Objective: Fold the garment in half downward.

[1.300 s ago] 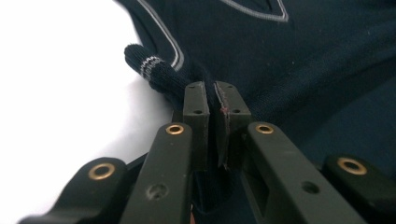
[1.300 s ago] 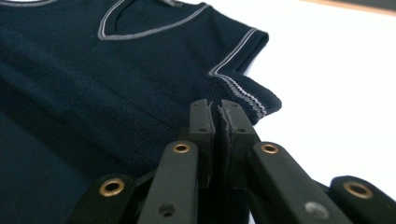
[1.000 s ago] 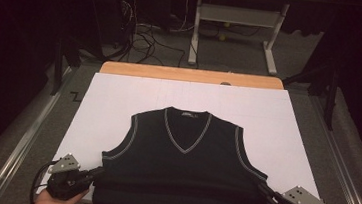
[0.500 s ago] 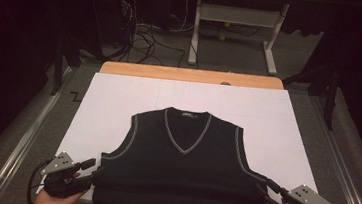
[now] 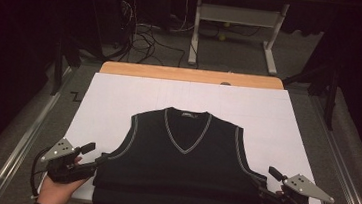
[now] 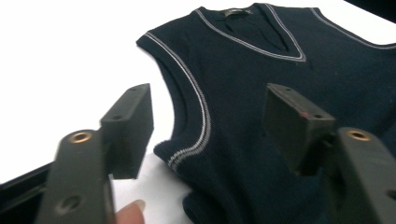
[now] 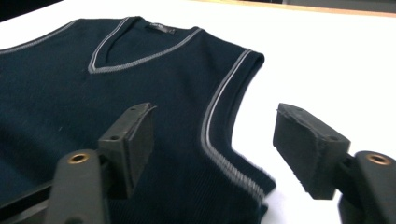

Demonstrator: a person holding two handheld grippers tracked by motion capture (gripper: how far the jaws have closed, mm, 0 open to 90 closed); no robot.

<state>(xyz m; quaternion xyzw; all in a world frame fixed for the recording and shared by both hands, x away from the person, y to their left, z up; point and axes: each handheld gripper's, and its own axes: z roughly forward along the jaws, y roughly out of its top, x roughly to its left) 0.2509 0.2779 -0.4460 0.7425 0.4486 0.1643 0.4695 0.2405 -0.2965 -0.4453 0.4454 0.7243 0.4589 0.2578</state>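
Observation:
A dark navy sleeveless V-neck vest (image 5: pixel 182 172) with grey trim lies flat on the white sheet (image 5: pixel 119 101), its lower part folded under near the front edge. My left gripper (image 5: pixel 94 154) stands open just off the vest's left side. Its jaws have just been opening, and in the left gripper view the left gripper (image 6: pixel 208 93) frames the armhole corner of the vest (image 6: pixel 261 84) without pressing on it. My right gripper (image 5: pixel 267 181) is open at the vest's right side, its jaws also just opened. In the right gripper view the right gripper (image 7: pixel 215 112) hangs over the trimmed edge of the vest (image 7: pixel 93 107).
The sheet covers a wooden table (image 5: pixel 191 75), with bare white room beyond and beside the vest. Metal rails (image 5: pixel 19 141) run along both sides. Behind the table are floor cables (image 5: pixel 145 33) and a white desk frame (image 5: pixel 237 17).
Both grippers' jaws have opened and come off the vest's side edges. The left gripper has drawn back a little to the left and up. The vest has stayed put.

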